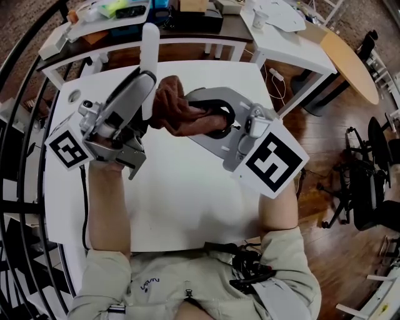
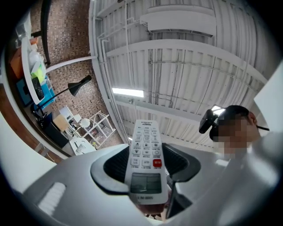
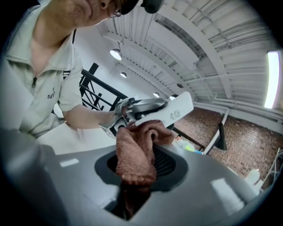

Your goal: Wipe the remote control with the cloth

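Note:
A white remote control point(image 1: 150, 47) stands tilted upward over the white table point(image 1: 187, 206), its lower end clamped in my left gripper point(image 1: 145, 87). In the left gripper view the remote control point(image 2: 146, 154) shows its buttons and screen, and the left gripper point(image 2: 146, 178) is shut on its lower part. My right gripper point(image 1: 209, 115) is shut on a bunched brown cloth point(image 1: 178, 109), which presses against the remote's side just above the left jaws. The right gripper view has the cloth point(image 3: 135, 154) hanging from the right gripper point(image 3: 135, 178), its top touching the remote's back point(image 3: 177, 112).
A cluttered desk point(image 1: 125, 15) stands beyond the table's far edge. A black railing point(image 1: 25, 69) curves along the left. At the right are a white side table point(image 1: 294, 44), a round wooden top point(image 1: 353, 62) and a black chair point(image 1: 375, 181).

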{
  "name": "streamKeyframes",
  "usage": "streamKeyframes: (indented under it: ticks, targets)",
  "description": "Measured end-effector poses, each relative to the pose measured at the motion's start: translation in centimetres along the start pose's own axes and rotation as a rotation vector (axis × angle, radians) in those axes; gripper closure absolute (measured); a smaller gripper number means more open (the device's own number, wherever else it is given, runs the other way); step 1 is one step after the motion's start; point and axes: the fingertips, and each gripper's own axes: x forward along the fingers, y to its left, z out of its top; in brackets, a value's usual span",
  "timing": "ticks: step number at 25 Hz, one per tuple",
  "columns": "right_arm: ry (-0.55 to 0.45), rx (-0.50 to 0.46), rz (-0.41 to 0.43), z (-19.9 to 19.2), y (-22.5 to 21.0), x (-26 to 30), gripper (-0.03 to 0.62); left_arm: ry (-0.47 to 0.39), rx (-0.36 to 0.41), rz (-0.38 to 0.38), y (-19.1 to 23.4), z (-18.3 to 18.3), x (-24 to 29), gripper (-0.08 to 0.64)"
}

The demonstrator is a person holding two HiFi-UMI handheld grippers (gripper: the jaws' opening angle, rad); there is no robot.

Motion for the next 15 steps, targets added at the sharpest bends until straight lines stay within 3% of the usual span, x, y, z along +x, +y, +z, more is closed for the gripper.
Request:
streamKeyframes:
  ticks: [6, 12, 15]
  targets:
    - [-0.108, 0.076, -0.2, 1.5, -3.8, -2.8, 0.488, 0.102, 0.106, 0.065, 0.5, -1.6, 0.5, 0.316]
    - [-0.198, 0.027, -0.515, 3.0, -7.7, -4.9, 0.486, 0.134, 0.149, 0.091, 0.7, -2.0, 0.7, 0.316]
    - [-0.226, 0.015, -0.606, 3.3, -8.4, -5.6, 0.486, 0.14, 0.165, 0.105, 0.9, -2.0, 0.6, 0.316]
